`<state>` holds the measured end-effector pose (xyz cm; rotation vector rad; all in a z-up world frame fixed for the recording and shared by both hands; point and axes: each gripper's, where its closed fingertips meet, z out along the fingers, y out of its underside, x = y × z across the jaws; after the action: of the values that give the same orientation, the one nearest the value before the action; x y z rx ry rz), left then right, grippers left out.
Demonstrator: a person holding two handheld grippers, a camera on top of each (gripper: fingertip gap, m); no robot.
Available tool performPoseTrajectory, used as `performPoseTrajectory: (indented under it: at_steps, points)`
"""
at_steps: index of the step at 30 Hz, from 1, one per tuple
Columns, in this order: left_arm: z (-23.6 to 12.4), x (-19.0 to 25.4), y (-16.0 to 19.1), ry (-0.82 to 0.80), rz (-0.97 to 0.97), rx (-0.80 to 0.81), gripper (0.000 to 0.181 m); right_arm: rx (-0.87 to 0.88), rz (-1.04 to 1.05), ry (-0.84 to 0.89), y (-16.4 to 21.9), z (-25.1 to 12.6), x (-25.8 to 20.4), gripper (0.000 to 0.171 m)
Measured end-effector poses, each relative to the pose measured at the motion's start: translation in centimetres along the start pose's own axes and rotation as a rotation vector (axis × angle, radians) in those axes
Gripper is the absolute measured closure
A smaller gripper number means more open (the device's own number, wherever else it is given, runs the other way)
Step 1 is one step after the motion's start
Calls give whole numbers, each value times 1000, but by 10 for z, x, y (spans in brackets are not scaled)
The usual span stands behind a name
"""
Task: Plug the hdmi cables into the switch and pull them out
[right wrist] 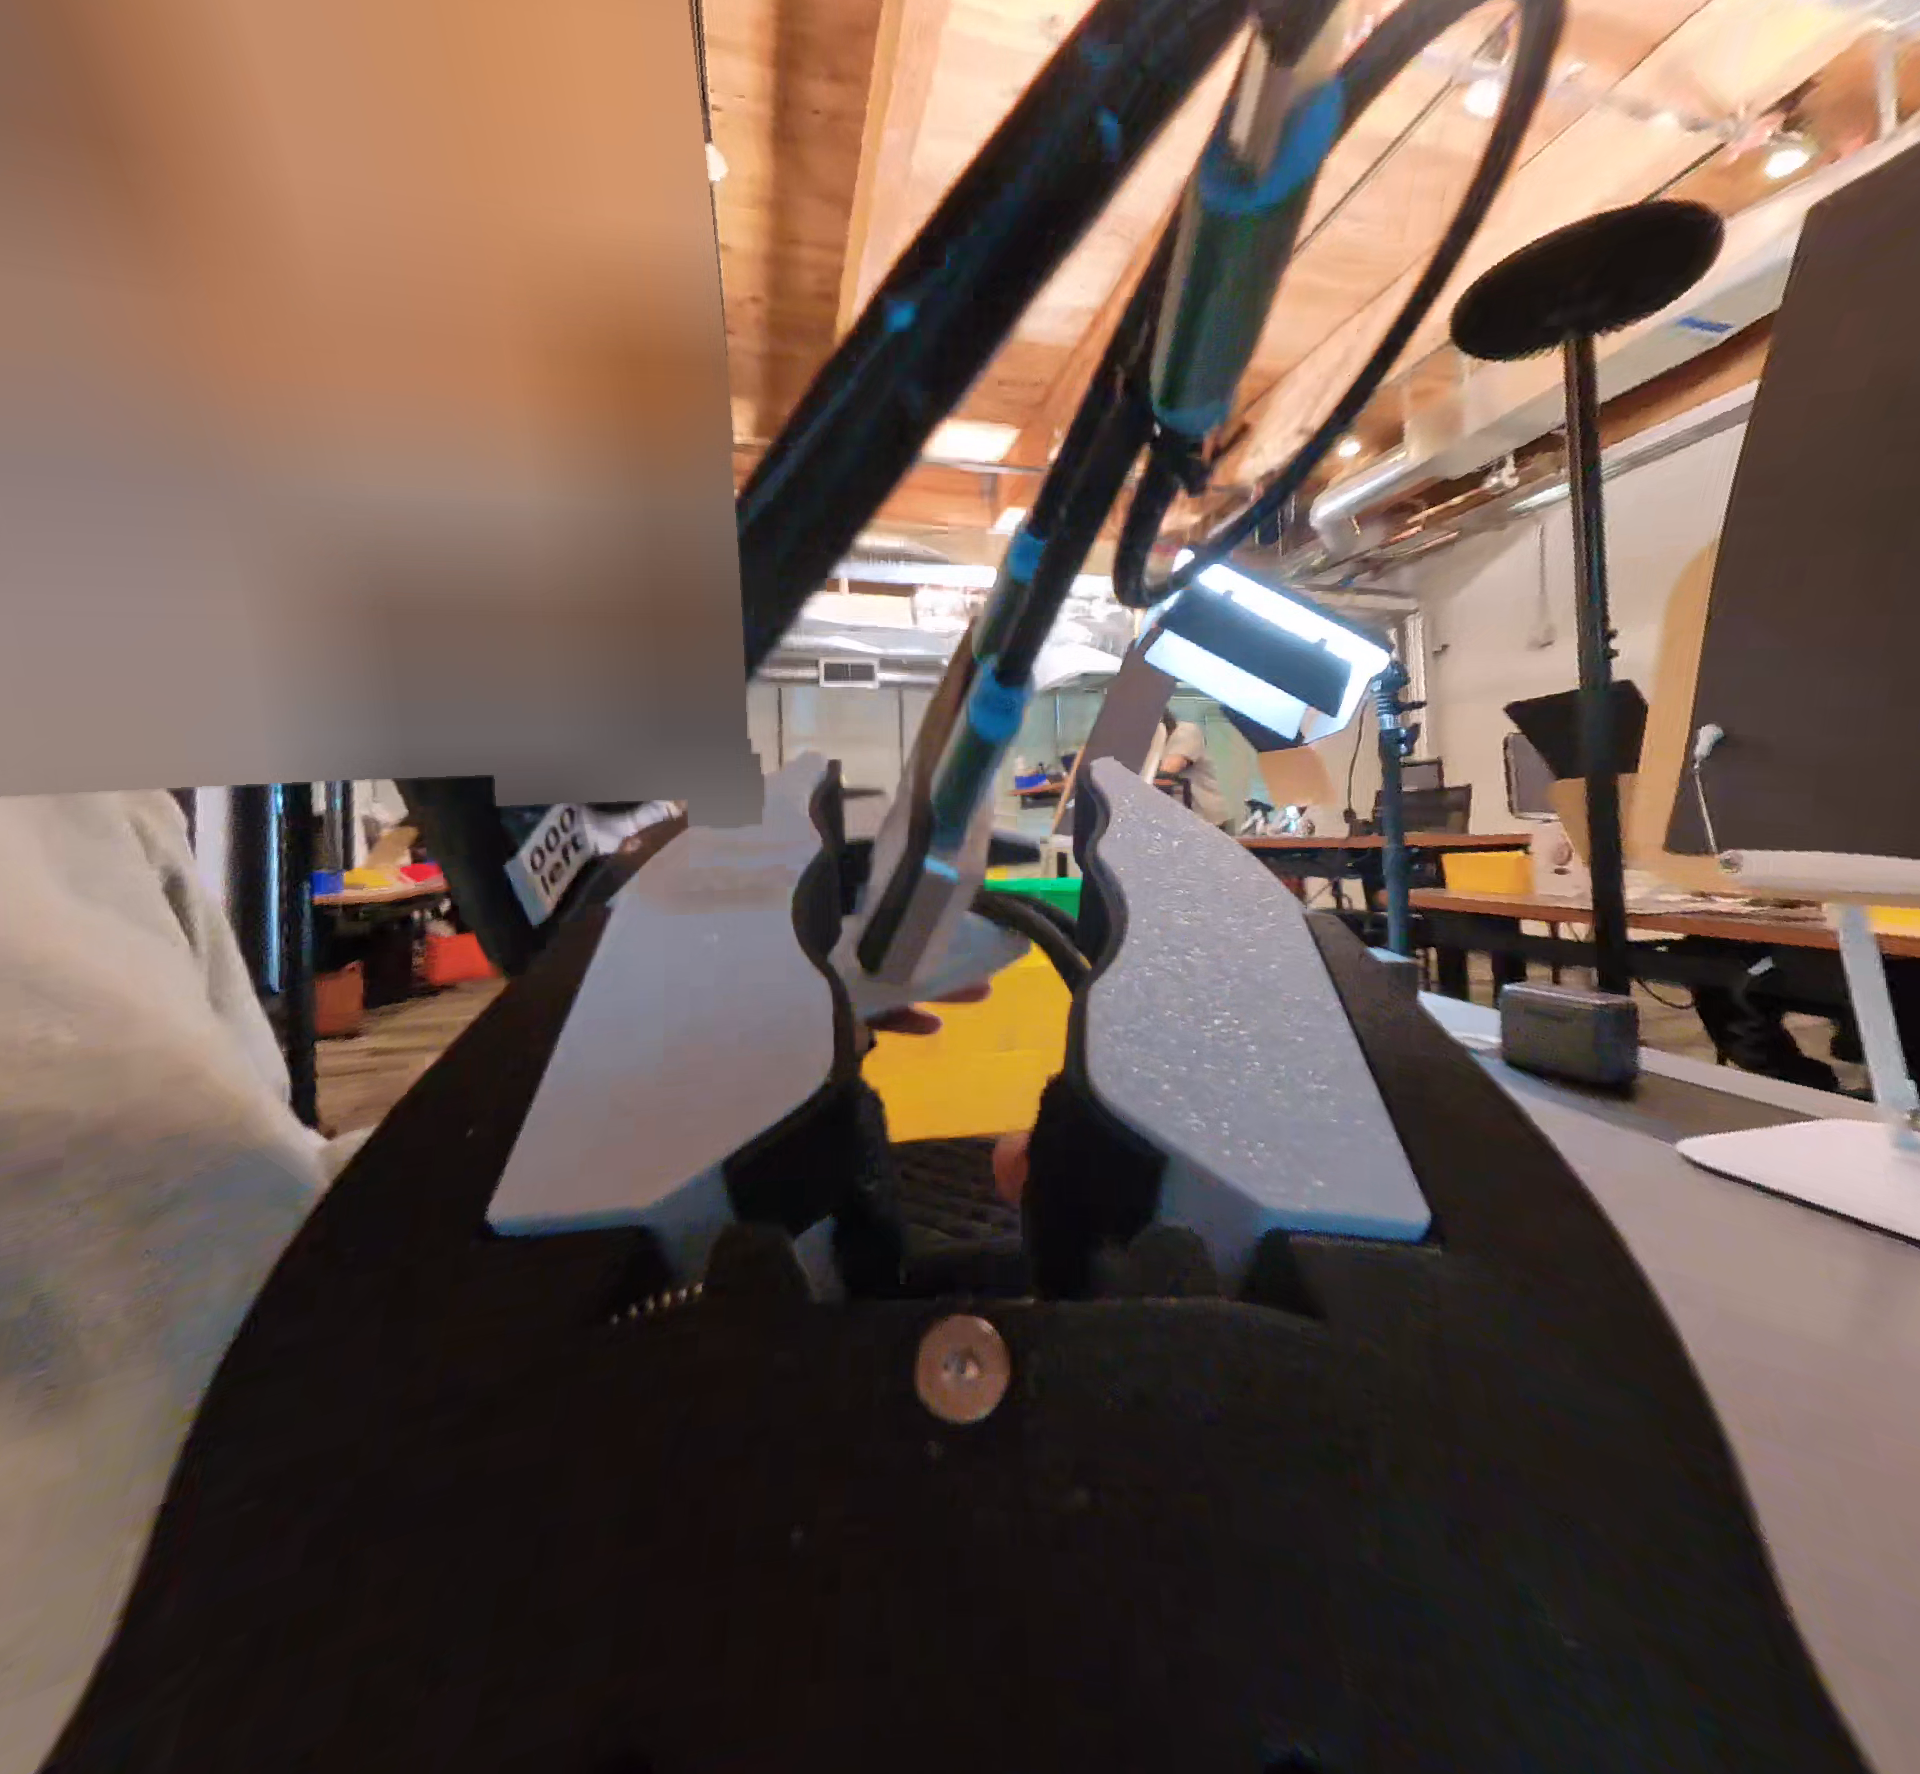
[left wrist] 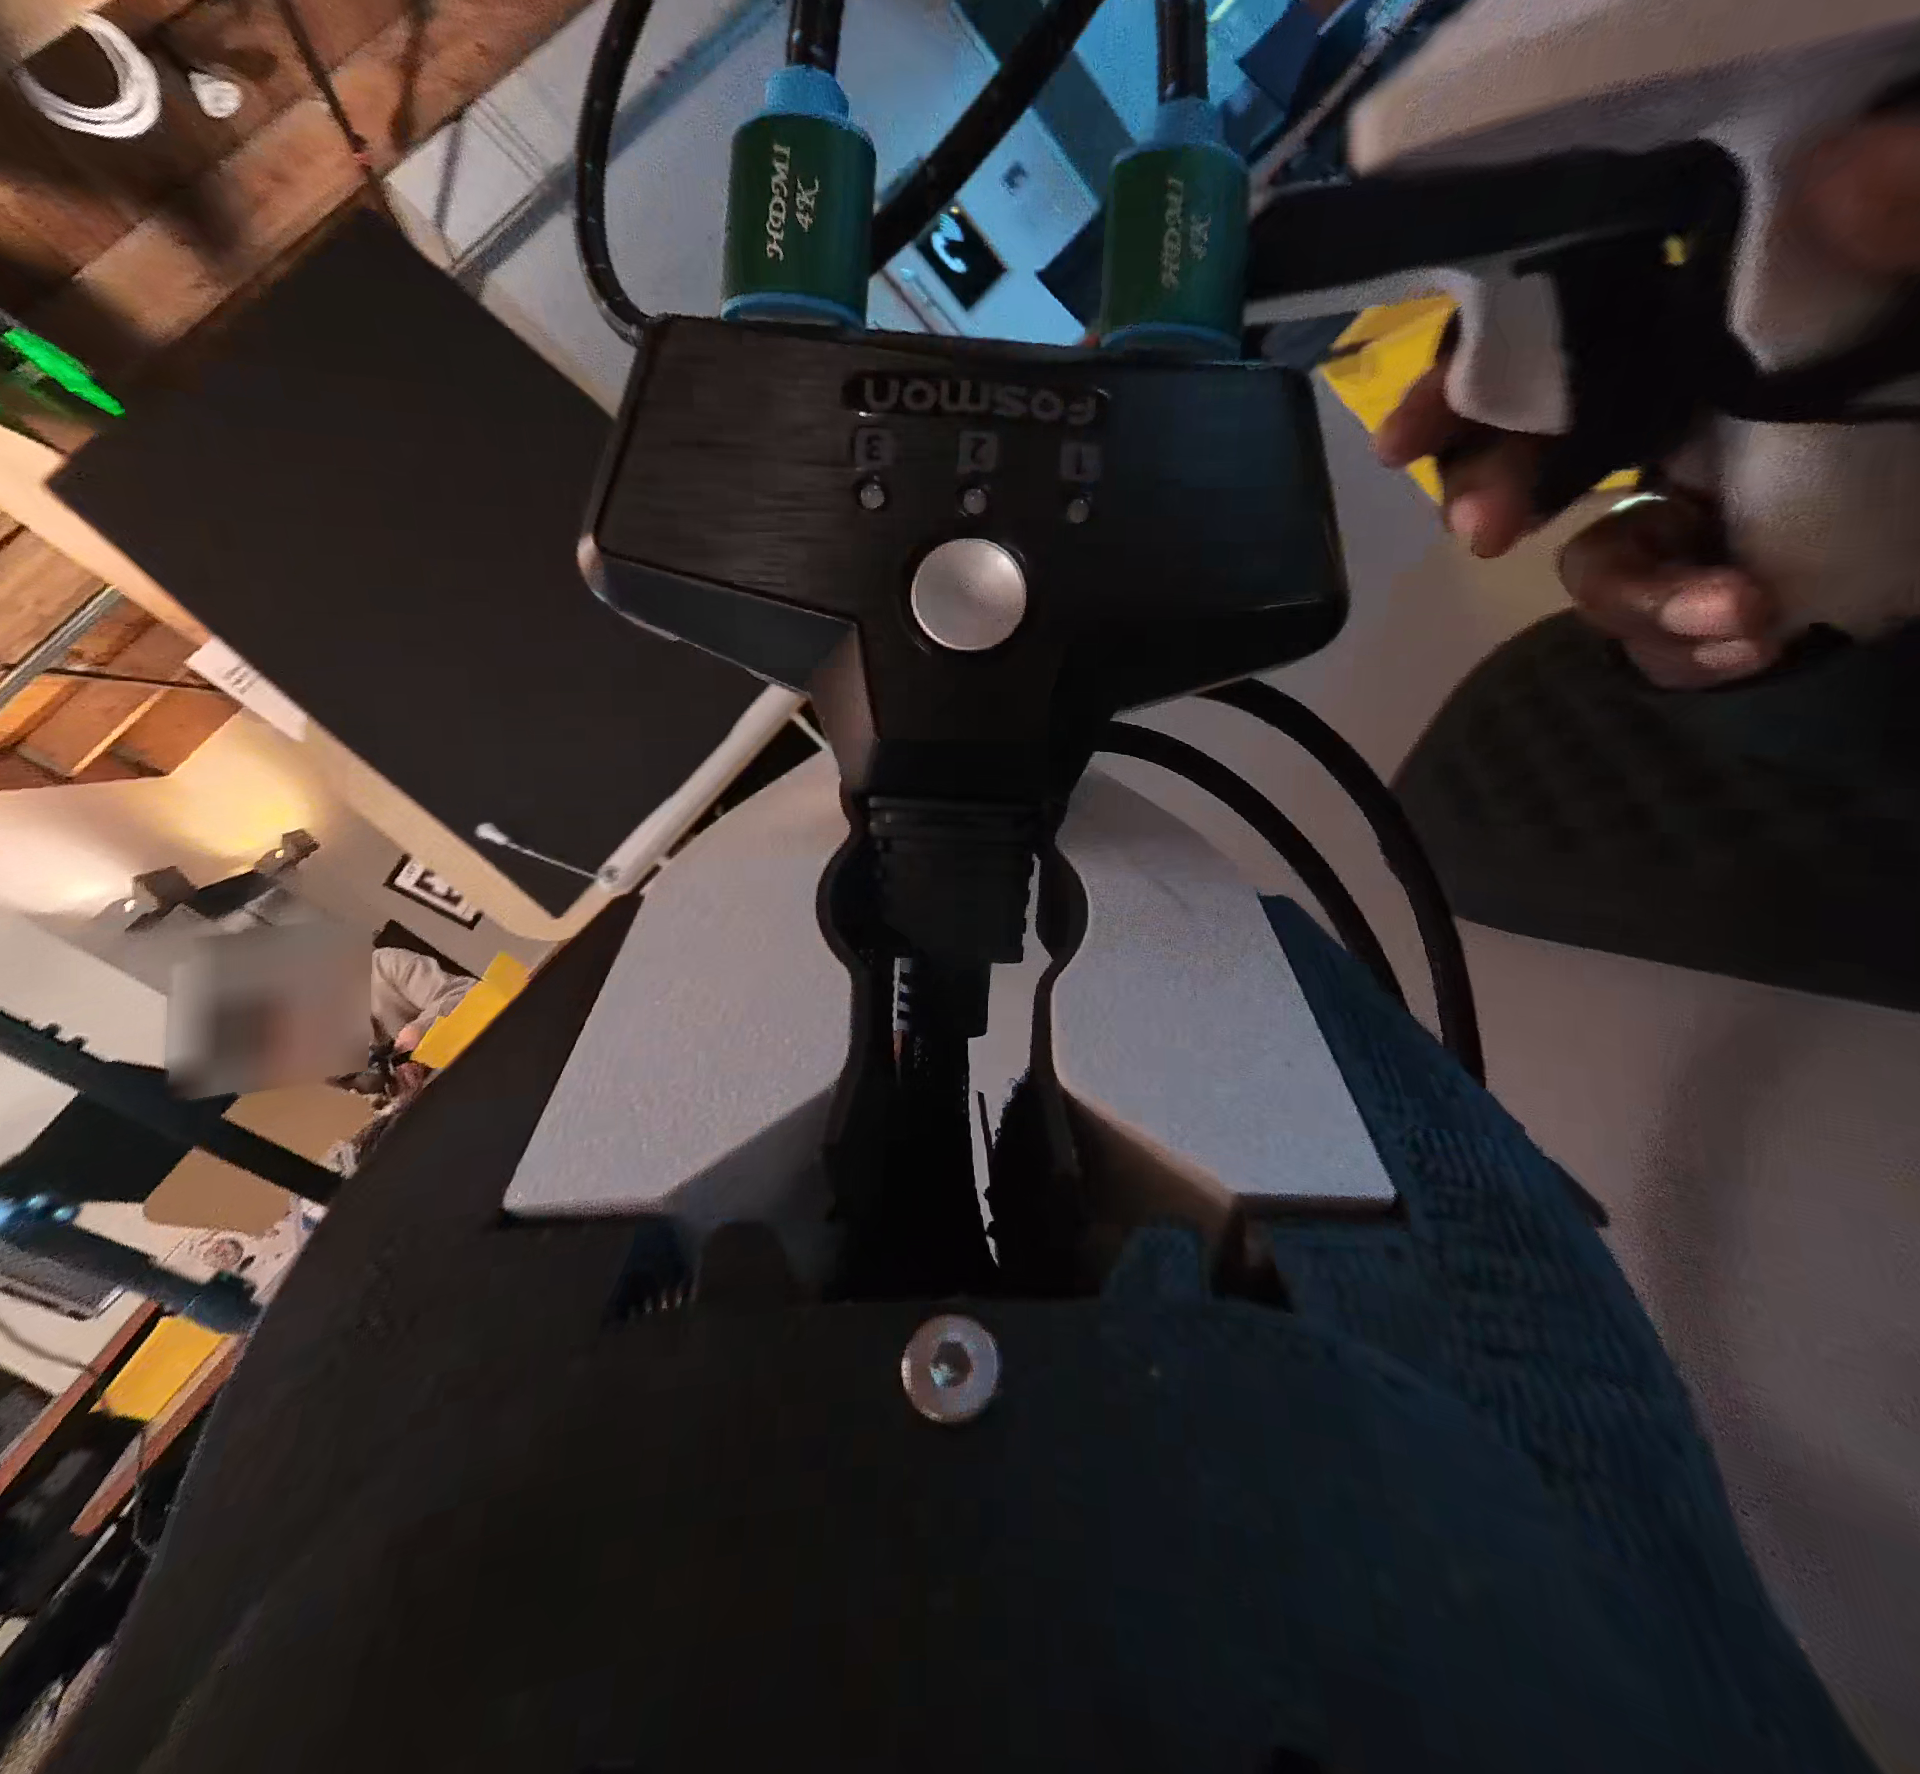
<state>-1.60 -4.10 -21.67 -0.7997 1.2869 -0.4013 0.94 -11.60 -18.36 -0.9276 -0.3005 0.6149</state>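
My left gripper (left wrist: 951,893) is shut on the cable neck below the black HDMI switch (left wrist: 966,477) and holds it up in the air. Two green plugs with blue collars sit in the switch's top ports, one on the left (left wrist: 798,218) and one on the right (left wrist: 1174,238). My right gripper (left wrist: 1283,264) reaches in from the right, with its tips beside the right plug. In the right wrist view my right gripper (right wrist: 956,789) is open, and the switch edge (right wrist: 914,893) with a plug (right wrist: 982,737) lies between its fingers. Another green plug (right wrist: 1226,301) shows its bare metal tip higher up.
Black braided cables (right wrist: 987,270) loop close in front of the right camera. A dark monitor (right wrist: 1808,477) on a white stand stands at the right on a grey table (right wrist: 1714,1309), with a small grey box (right wrist: 1569,1033). A light stand (right wrist: 1236,654) and a disc on a pole (right wrist: 1584,280) stand behind. The left gripper's tips are roughly 9 centimeters from the right gripper's.
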Motion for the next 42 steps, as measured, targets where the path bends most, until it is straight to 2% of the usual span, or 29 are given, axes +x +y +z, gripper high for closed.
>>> performPoseTrajectory:
  at_steps: [2, 4, 8, 9, 11, 14, 19, 21, 24, 26, 30, 34, 37, 40, 42]
  points:
    - [2, 11, 3, 26, 20, -8, 153, 71, 31, 12, -5, 0, 1, 139]
    - [3, 17, 5, 40, 29, -11, 153, 80, 54, 52, -4, -3, 8, 158]
    - [3, 24, 13, 97, 16, -16, 153, 0, 25, 21, 5, -7, 6, 159]
    - [3, 30, 15, 156, -1, -16, 148, -16, 7, 13, 7, -7, 5, 160]
    - [-1, 37, 15, 261, -68, 11, 125, -38, -24, 16, 9, -7, 5, 159]
    - [-11, 29, -3, 293, -146, 142, 89, -52, -55, 35, 11, -5, 4, 160]
    - [-20, 5, -21, 200, -165, 229, 72, -89, -111, -89, 12, -3, -14, 160]
    - [-30, 11, -31, 290, -184, 275, 76, -97, -165, -193, 10, -5, -30, 160]
    - [-55, 33, -52, 535, -264, 378, 94, -141, -244, -311, 13, -7, -52, 160]
    - [-62, 41, -62, 594, -293, 415, 109, -161, -258, -336, 17, -4, -58, 160]
    - [-45, 48, -45, 520, -200, 321, 128, -140, -225, -345, 18, -1, -61, 161]
    - [-48, 58, -44, 616, -277, 295, 150, -117, -217, -306, 13, -2, -55, 160]
    - [-45, 63, -44, 648, -327, 262, 159, -128, -236, -243, 10, 0, -47, 159]
    - [-34, 56, -42, 523, -292, 225, 159, -136, -225, -120, 7, 3, -31, 159]
    - [-25, 48, -38, 377, -210, 180, 159, -142, -210, 2, 7, 6, -16, 157]
